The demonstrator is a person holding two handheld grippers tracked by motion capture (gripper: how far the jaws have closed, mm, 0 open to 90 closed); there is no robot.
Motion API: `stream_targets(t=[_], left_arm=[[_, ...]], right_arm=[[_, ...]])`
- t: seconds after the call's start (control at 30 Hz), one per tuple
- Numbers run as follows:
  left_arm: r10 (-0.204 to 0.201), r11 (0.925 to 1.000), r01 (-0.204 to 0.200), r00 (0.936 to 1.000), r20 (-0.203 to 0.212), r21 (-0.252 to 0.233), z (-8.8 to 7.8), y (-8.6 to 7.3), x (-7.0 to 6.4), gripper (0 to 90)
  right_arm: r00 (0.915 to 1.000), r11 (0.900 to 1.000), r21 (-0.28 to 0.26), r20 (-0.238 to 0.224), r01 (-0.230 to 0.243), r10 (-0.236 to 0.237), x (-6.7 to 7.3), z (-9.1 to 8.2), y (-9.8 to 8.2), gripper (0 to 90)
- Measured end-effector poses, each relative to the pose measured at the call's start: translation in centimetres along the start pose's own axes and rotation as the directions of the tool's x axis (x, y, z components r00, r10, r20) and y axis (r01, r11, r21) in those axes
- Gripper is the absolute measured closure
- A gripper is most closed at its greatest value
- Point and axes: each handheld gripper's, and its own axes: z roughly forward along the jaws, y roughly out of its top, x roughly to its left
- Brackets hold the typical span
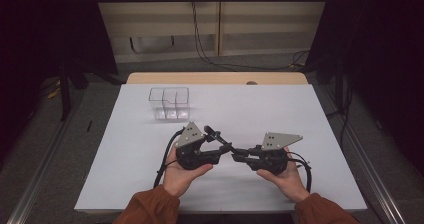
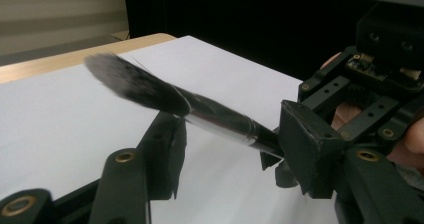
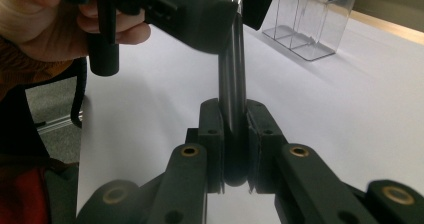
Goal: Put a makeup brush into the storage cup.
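A makeup brush (image 1: pixel 219 139) with a black handle, a shiny ferrule and dark, grey-tipped bristles (image 2: pixel 131 81) hangs above the white table between the two hand-held grippers. My right gripper (image 3: pixel 234 134) is shut on the butt end of the brush handle (image 3: pixel 232 79); it sits right of centre in the high view (image 1: pixel 240 155). My left gripper (image 2: pixel 232 134) stands around the ferrule with the brush slanting across the gap. Its pads (image 2: pixel 305 141) do not press on the brush, so it is open. In the high view the left gripper (image 1: pixel 221 147) faces the right one.
A clear plastic organiser with several compartments (image 1: pixel 170 103) stands on the far left part of the white table sheet (image 1: pixel 300 114), also seen past the brush (image 3: pixel 310 19). A wooden table edge (image 1: pixel 215 78) runs along the back. Cables trail from both grippers.
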Motion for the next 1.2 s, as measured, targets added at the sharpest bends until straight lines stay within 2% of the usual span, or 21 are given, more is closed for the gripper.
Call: stream_targets(t=[0.17,0.33,0.57,0.8,0.97,1.2], left_arm=[[-0.022,0.9997,0.022,0.9997,0.012,-0.005,-0.06,0.01,0.05,55.8],[-0.043,0.9990,0.044,0.9989,0.016,-0.005,-0.04,-0.03,0.14,57.6],[-0.059,0.9981,0.059,0.9978,0.031,-0.018,-0.13,0.03,0.16,64.6],[-0.073,0.9964,0.074,0.9970,0.026,-0.042,-0.07,0.16,0.08,67.0],[-0.095,0.9941,0.097,0.9947,0.040,-0.050,-0.12,0.22,0.11,69.1],[-0.096,0.9939,0.098,0.9944,0.045,-0.051,-0.04,0.38,-0.09,71.5]], right_arm=[[1.0000,1.000,0.005,-0.002,-0.003,0.003,0.00,0.21,-0.14,80.0],[1.0000,1.000,0.010,-0.001,-0.004,0.004,0.00,0.27,-0.23,80.0],[0.9999,1.000,0.019,-0.016,-0.001,0.001,0.20,0.68,-0.40,80.1],[1.0000,1.000,0.008,-0.007,-0.005,0.005,0.28,0.71,-0.17,80.0],[0.9999,1.000,0.006,-0.012,-0.008,0.008,0.30,0.79,-0.18,80.0],[0.9997,1.000,0.008,-0.018,-0.014,0.014,0.33,0.90,-0.29,79.9]])
